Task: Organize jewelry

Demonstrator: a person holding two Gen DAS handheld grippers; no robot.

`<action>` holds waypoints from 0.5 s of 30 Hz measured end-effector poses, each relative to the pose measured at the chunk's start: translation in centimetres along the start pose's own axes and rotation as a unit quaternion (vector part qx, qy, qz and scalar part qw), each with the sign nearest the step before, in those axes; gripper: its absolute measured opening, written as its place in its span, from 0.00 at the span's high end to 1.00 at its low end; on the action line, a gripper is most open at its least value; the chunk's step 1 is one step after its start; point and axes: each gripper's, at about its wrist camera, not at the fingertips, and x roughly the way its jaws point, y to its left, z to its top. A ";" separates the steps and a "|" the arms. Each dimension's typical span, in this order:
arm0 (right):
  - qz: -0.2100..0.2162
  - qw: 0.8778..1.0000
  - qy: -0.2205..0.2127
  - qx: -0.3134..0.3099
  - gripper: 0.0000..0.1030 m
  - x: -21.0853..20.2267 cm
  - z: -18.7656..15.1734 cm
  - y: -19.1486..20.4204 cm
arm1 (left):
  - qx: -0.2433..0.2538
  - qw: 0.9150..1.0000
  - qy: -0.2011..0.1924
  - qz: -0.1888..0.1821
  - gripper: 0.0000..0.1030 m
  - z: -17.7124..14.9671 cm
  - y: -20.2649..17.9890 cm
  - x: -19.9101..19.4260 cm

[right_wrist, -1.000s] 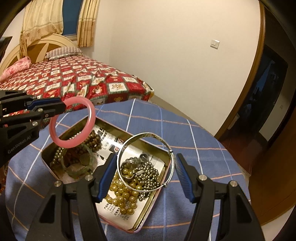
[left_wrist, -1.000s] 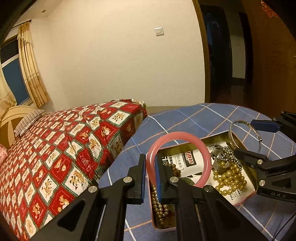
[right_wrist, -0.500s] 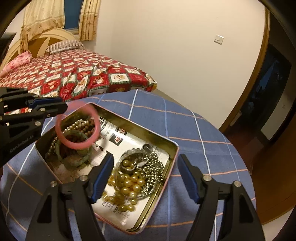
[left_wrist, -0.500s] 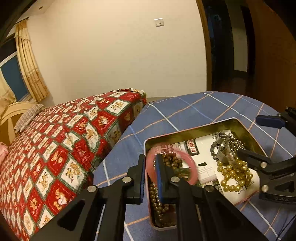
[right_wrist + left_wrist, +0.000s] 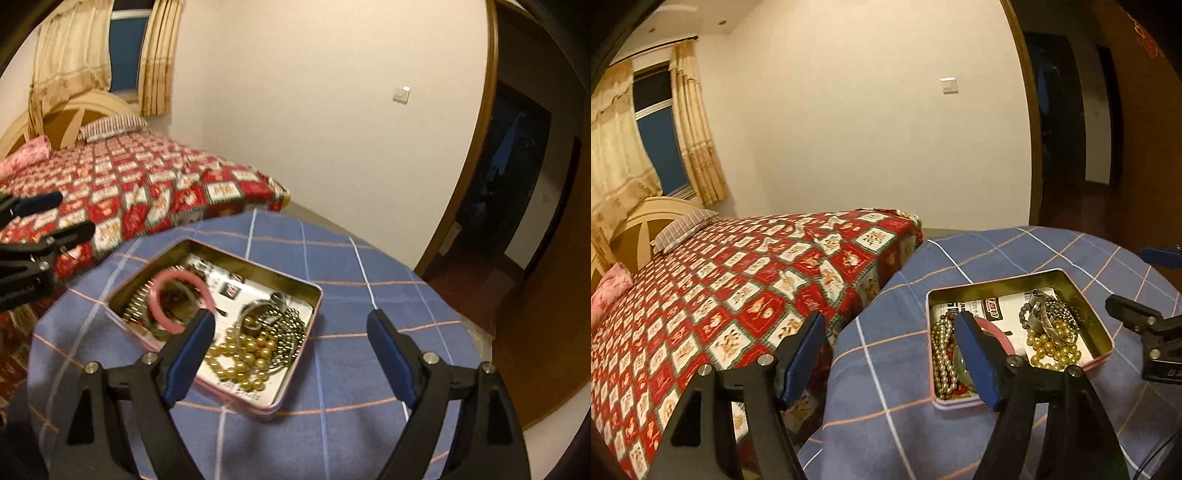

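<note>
**Both grippers being spread above the jewelry tin**

The left gripper (image 5: 890,354) and the right gripper (image 5: 291,354) are being opened wide; nothing is being gripped by either. The pink bangle (image 5: 177,299) is being kept in the tin (image 5: 317,295), over beaded strands, beside the gold bead necklace (image 5: 243,354) and silver bangle (image 5: 1047,317). The tin is being carried by the blue checked tablecloth (image 5: 369,266).

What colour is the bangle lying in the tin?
Pink; the bangle shows best in the right wrist view.
</note>
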 end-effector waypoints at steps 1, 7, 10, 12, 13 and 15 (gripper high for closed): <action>0.001 1.000 -0.008 0.001 0.14 -0.8 0.0 0.2 | -0.002 1.000 -0.003 -0.001 0.30 -0.1 0.2 -0.5; 0.004 1.000 -0.029 -0.009 0.13 -2.5 0.3 1.7 | -0.012 1.000 -0.012 0.001 0.29 -0.4 1.0 -2.6; 0.005 0.999 -0.037 -0.005 0.13 -3.0 0.6 1.8 | -0.016 1.000 -0.017 -0.001 0.29 -0.5 1.3 -3.3; 0.006 0.999 -0.041 -0.002 0.12 -3.3 0.7 1.8 | -0.013 1.000 -0.019 -0.002 0.29 -0.4 1.4 -3.6; 0.004 0.999 -0.042 -0.002 0.12 -3.4 0.7 1.8 | -0.012 1.000 -0.020 -0.002 0.29 -0.4 1.3 -3.7; 0.004 0.999 -0.044 0.000 0.12 -3.5 0.6 1.8 | -0.010 1.000 -0.024 -0.003 0.29 -0.4 1.3 -4.0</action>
